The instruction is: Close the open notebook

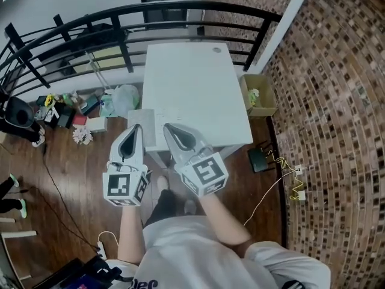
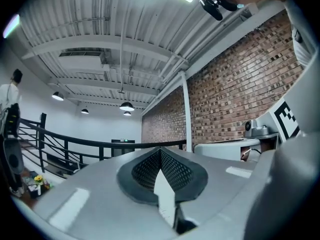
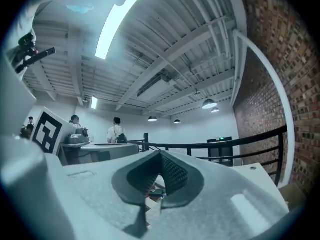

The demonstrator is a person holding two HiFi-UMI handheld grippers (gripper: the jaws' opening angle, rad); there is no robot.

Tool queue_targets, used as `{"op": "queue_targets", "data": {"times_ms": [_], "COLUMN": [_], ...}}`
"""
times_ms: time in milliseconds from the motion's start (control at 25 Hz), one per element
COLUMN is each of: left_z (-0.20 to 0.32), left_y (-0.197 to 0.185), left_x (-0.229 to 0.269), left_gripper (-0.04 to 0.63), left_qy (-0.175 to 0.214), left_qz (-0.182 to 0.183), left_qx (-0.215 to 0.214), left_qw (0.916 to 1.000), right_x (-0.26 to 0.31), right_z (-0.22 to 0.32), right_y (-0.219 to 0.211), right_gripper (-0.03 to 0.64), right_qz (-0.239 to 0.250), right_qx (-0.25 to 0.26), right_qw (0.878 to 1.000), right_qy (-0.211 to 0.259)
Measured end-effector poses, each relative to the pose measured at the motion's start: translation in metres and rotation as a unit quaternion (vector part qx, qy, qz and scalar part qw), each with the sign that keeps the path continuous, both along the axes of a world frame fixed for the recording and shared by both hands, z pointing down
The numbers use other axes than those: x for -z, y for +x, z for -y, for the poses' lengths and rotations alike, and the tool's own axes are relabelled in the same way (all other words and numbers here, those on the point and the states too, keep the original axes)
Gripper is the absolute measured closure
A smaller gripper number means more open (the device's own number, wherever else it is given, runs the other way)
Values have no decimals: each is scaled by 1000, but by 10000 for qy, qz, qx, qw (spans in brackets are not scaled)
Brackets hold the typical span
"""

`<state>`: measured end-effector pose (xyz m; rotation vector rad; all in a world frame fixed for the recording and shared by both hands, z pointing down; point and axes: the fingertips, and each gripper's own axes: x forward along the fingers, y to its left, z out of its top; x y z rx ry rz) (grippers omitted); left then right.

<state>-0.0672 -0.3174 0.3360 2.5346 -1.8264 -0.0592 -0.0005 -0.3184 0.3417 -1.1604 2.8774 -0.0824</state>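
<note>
A pale, flat notebook (image 1: 148,117) lies at the front left corner of the white table (image 1: 198,89), reaching past its left edge. I cannot tell whether it lies open. My left gripper (image 1: 135,127) points at it from the table's front, its tip over the notebook's near part, jaws shut and empty. My right gripper (image 1: 167,126) is just to the right, tip over the table's front edge, also shut with nothing in it. In the left gripper view the left gripper (image 2: 160,152) has its pads meeting in a seam. The right gripper (image 3: 160,157) looks the same in its own view.
A black curved railing (image 1: 150,14) runs behind the table. A cardboard box (image 1: 260,95) stands on the floor to the table's right, with a black box (image 1: 260,159) and a cable with a power strip (image 1: 296,188) nearer. Bags and clutter (image 1: 90,110) lie on the left. A brick wall (image 1: 337,101) is on the right.
</note>
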Motion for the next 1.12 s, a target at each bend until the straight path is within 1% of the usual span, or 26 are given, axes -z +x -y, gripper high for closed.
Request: {"op": "queue_targets", "data": {"times_ms": [120, 200, 360, 440, 520, 600, 680, 760, 840, 920, 1000, 1120], "left_z": [32, 54, 94, 111, 124, 139, 150, 155, 161, 165, 166, 164], "left_y": [-4, -10, -42, -56, -66, -78, -89, -95, -102, -111, -126, -154], "left_x": [1, 6, 21, 23, 18, 9, -5, -27, -52, -79, -103, -134], "left_gripper": [580, 580, 580, 580, 580, 580, 580, 580, 580, 580, 580, 580], "left_qy": [41, 137, 318, 328, 291, 208, 0, -312, -640, -985, -1324, -1773], "left_qz": [-83, -124, -129, -173, -135, -146, -197, -135, -64, 9, 29, -100], "left_qx": [-115, -186, -314, -395, -459, -448, -465, -601, -750, -805, -804, -666], "left_qw": [9999, 9997, 9989, 9985, 9984, 9987, 9987, 9976, 9951, 9919, 9879, 9818], "right_x": [-2, 0, 14, 17, 11, 2, -8, -19, -27, -35, -41, -52], "right_z": [32, 55, 94, 110, 120, 133, 143, 150, 160, 171, 179, 190], "right_y": [-3, -9, -32, -42, -49, -56, -61, -62, -63, -63, -63, -65], "right_gripper": [625, 625, 625, 626, 626, 626, 624, 626, 625, 625, 626, 625], "right_qz": [-93, -186, -311, -344, -384, -402, -428, -468, -491, -496, -513, -580], "right_qx": [-82, -99, -268, -341, -360, -345, -330, -321, -278, -231, -178, -70], "right_qw": [9999, 9998, 9989, 9986, 9985, 9985, 9985, 9982, 9980, 9978, 9976, 9968], "right_qy": [5, 22, 215, 227, 180, 97, -39, -179, -270, -366, -440, -549]}}
